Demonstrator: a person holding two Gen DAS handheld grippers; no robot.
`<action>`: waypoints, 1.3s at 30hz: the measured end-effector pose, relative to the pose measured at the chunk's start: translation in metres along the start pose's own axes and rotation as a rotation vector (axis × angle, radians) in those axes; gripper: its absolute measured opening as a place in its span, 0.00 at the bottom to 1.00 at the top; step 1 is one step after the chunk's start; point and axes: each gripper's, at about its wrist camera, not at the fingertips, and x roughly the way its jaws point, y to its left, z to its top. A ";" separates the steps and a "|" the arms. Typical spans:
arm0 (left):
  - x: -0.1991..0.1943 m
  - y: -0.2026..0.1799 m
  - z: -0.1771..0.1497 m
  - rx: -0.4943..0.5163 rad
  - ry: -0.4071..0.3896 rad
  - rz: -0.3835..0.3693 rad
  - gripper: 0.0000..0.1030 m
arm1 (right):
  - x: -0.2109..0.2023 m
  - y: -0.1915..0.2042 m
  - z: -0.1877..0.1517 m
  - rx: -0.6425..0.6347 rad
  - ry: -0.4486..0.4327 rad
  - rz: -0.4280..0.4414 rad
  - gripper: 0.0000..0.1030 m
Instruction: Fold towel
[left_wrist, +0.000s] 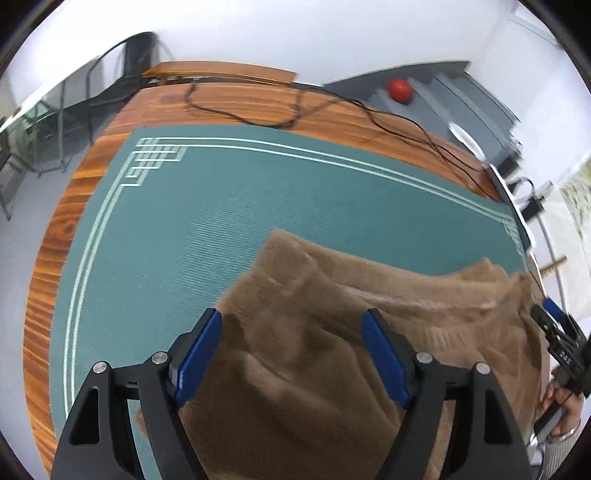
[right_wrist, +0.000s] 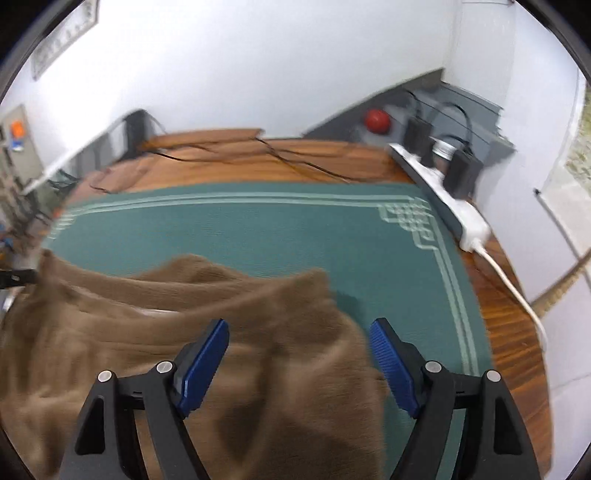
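Both grippers, left gripper (left_wrist: 291, 332) and right gripper (right_wrist: 299, 343), gape above the rumpled brown towel (left_wrist: 314, 369).

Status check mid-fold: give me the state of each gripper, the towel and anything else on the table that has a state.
left gripper: open, over the towel, nothing clamped.
right gripper: open, over the towel's right edge.
brown towel: rumpled on the green mat, not flat, fold unfinished.
power strip: black adapters plugged in.
black cable: loose across the wooden table.
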 end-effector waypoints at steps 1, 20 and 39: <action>0.002 -0.004 -0.001 0.016 0.006 0.005 0.79 | 0.002 0.009 0.000 -0.019 0.013 0.030 0.78; -0.031 -0.019 -0.036 -0.050 -0.028 -0.034 0.89 | -0.047 -0.085 -0.064 0.332 0.031 0.132 0.81; -0.022 -0.187 -0.085 0.189 0.134 -0.303 0.89 | -0.076 -0.095 -0.188 0.724 0.075 0.363 0.81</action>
